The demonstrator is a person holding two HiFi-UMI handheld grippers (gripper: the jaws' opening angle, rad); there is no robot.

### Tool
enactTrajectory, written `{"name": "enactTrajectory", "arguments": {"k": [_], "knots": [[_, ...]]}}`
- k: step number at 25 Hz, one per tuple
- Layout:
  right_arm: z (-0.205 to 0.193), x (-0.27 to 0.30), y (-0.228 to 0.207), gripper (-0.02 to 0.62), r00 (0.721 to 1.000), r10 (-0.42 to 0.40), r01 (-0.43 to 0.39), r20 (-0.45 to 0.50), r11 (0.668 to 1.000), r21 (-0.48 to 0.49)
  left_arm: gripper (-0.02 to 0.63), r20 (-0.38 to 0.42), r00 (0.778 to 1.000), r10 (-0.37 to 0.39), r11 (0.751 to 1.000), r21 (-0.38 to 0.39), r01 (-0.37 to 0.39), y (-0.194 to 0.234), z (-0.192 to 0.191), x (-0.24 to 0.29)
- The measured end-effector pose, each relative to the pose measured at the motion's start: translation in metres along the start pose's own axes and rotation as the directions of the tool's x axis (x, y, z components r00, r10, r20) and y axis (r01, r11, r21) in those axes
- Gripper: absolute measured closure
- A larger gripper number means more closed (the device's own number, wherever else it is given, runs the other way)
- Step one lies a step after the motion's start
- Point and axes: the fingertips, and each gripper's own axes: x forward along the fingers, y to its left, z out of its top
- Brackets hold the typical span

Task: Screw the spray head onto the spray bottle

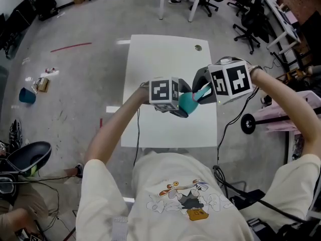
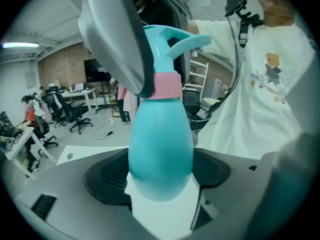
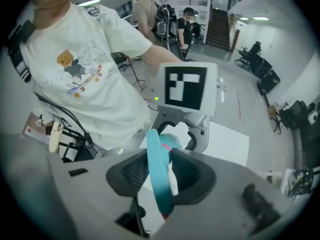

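In the head view I am holding both claws up over the white worktop (image 1: 150,59). The left claw (image 1: 181,109) is gripping the teal spray bottle (image 1: 188,103) low on its body, and the right claw (image 1: 201,94) is clamping the spray head (image 1: 203,91) at its top. The two marker cubes are crowding the middle, so the joint between head and bottle is mostly covered from up here. In the left gripper view the bottle (image 2: 161,154) is sitting squarely between the pads with the pink collar (image 2: 162,86) at its neck. My worry is that the rounded, smooth belly is giving the pads little to bite on, so a twist from above could be spinning the whole bottle instead of the thread. The grey jaw of the other claw is covering the left side of the head, and I am not managing to tell whether the collar is already catching on the thread or only resting there (a tilted start would be cross-threading it). In the right gripper view the dark pads are pressing from both sides on a narrow teal part of the spray head (image 3: 160,179). That thin hold could be slipping or bending under a turn, and since the bottle is hanging in the air, a slip would be dropping it onto the worktop. The left claw's marker cube (image 3: 186,89) is blocking the view beyond, and only a small patch of the bottle is showing.
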Motion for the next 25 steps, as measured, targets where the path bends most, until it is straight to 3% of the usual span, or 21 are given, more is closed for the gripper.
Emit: {"name": "enactTrajectory", "arguments": {"k": [2, 4, 6, 8, 11, 13, 16, 17, 18, 19, 20, 25], "knots": [[-0.005, 0.001, -0.01, 0.465, 1.0, -0.028, 0.027, 0.011, 0.996, 0.082, 0.233, -0.017, 0.989, 0.145, 0.989, -0.04, -0.145, 0.017, -0.005, -0.002], [-0.007, 0.0, -0.02, 0.465, 0.998, -0.056, 0.049, 0.039, 0.985, 0.168, 0.233, -0.009, 0.964, 0.267, 0.96, -0.09, -0.267, 0.029, -0.005, -0.006], [-0.008, -0.002, -0.029, 0.465, 0.995, -0.082, 0.064, 0.062, 0.965, 0.256, 0.233, -0.005, 0.926, 0.377, 0.916, -0.147, -0.373, 0.039, -0.005, -0.011], [-0.011, -0.002, -0.036, 0.465, 0.993, -0.107, 0.081, 0.059, 0.94, 0.33, 0.233, -0.045, 0.875, 0.482, 0.852, -0.208, -0.48, 0.049, -0.011, -0.013], [-0.015, -0.002, -0.05, 0.465, 0.988, -0.148, 0.111, 0.046, 0.884, 0.455, 0.233, -0.127, 0.767, 0.629, 0.718, -0.283, -0.636, 0.066, -0.021, -0.024], [-0.014, -0.008, -0.063, 0.465, 0.981, -0.188, 0.125, 0.057, 0.82, 0.558, 0.233, -0.182, 0.676, 0.714, 0.614, -0.302, -0.729, 0.076, -0.026, -0.039], [-0.015, -0.017, -0.082, 0.465, 0.965, -0.245, 0.099, 0.094, 0.673, 0.733, 0.233, -0.267, 0.521, 0.811, 0.458, -0.265, -0.849, 0.091, -0.031, -0.064], [-0.015, -0.019, -0.087, 0.465, 0.958, -0.263, 0.08, 0.11, 0.619, 0.781, 0.233, -0.287, 0.484, 0.827, 0.422, -0.253, -0.871, 0.095, -0.033, -0.069], [-0.015, -0.021, -0.091, 0.465, 0.952, -0.28, 0.066, 0.122, 0.579, 0.813, 0.233, -0.297, 0.465, 0.834, 0.402, -0.25, -0.881, 0.098, -0.034, -0.073], [-0.015, -0.022, -0.094, 0.465, 0.948, -0.293, 0.064, 0.126, 0.562, 0.825, 0.233, -0.297, 0.463, 0.835, 0.396, -0.258, -0.881, 0.101, -0.035, -0.075], [-0.015, -0.024, -0.096, 0.465, 0.946, -0.301, 0.077, 0.118, 0.566, 0.821, 0.233, -0.29, 0.473, 0.832, 0.403, -0.27, -0.875, 0.102, -0.034, -0.076], [-0.013, -0.036, -0.09, 0.429, 0.945, -0.317, 0.16, 0.078, 0.658, 0.736, 0.233, -0.259, 0.541, 0.8, 0.48, -0.265, -0.836, 0.102, -0.037, -0.072]]}}
